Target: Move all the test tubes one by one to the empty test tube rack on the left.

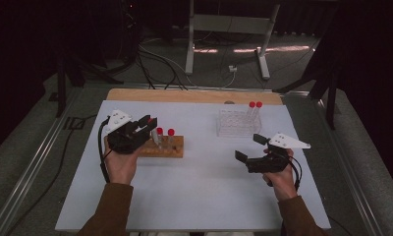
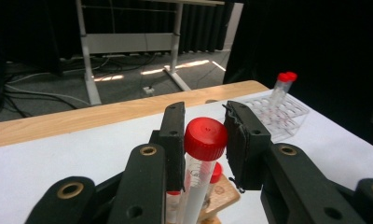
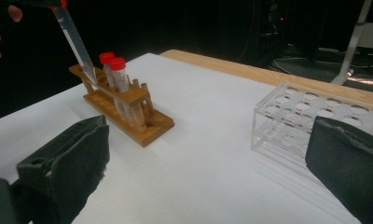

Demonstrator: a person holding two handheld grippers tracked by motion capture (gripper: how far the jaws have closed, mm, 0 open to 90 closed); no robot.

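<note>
My right gripper [image 1: 247, 148] hangs nearest me over the bench's [image 1: 199, 201] right side, its fingers [image 3: 63, 168] wide apart and empty. Toward the left edge, my left gripper [image 2: 204, 140] has its fingers clamped on a red-capped tube [image 2: 201, 172], held tilted just above the wooden rack [image 1: 164, 148], where other capped tubes stand. Farther off, near the back edge, the clear plastic rack [image 1: 232, 123] holds two more.
</note>
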